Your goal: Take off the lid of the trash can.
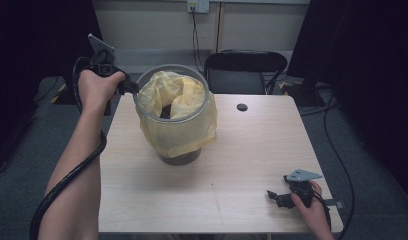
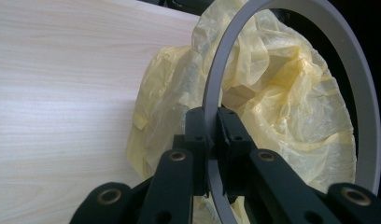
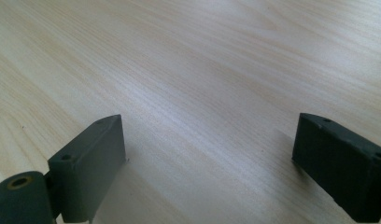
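Pinching grey ring (image 2: 212,93) – left gripper (image 2: 212,140) jaws; yellow bag (image 1: 179,127) hides bin; right gripper (image 3: 207,163) jaws spread.

Bin (image 1: 179,159) on table (image 1: 242,165), far left; bag (image 1: 184,127) in bin; ring (image 1: 142,111) on top; chair (image 1: 242,70) behind.

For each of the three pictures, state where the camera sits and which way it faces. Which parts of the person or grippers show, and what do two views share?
High view: above the table, looking forward and down; both forearms, left gripper, right gripper.
Left gripper view: rides that gripper, jaws clamped on the grey ring.
Right gripper view: looks along open jaws at bare tabletop.
Shared: high and left gripper views show the ring and yellow bag.
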A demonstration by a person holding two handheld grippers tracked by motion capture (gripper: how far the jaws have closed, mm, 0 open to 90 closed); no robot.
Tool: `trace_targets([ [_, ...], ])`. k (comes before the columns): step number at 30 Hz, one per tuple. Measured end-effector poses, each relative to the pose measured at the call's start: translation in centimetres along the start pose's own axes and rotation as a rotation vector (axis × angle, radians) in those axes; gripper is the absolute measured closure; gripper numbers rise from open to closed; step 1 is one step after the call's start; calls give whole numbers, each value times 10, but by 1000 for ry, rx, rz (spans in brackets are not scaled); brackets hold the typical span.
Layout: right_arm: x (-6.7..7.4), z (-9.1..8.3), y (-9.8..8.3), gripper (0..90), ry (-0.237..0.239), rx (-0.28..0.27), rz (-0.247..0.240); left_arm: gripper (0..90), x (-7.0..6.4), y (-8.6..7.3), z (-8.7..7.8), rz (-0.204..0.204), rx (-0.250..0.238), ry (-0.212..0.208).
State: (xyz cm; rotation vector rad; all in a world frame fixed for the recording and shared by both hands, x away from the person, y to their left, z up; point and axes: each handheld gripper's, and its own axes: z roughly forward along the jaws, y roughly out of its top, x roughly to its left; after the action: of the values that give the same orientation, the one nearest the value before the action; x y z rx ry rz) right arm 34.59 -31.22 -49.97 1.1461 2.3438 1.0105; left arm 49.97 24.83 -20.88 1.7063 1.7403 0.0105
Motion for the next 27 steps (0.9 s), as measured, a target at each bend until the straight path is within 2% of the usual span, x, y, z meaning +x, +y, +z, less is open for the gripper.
trace_targets([
  [2,0,0,0,85,0,0,0,837,-3,-2,-2,14,4,-9],
  [3,0,0,0,84,0,0,0,837,-5,-5,-4,8,6,-26],
  [16,0,0,0,84,-1,1,-1,836,-9,-30,-11,53,47,-71],
  [19,0,0,0,84,-1,1,-1,837,-10,-37,-10,49,46,-94],
  [27,0,0,0,84,-1,2,-2,836,-11,-54,-13,53,49,-109],
])
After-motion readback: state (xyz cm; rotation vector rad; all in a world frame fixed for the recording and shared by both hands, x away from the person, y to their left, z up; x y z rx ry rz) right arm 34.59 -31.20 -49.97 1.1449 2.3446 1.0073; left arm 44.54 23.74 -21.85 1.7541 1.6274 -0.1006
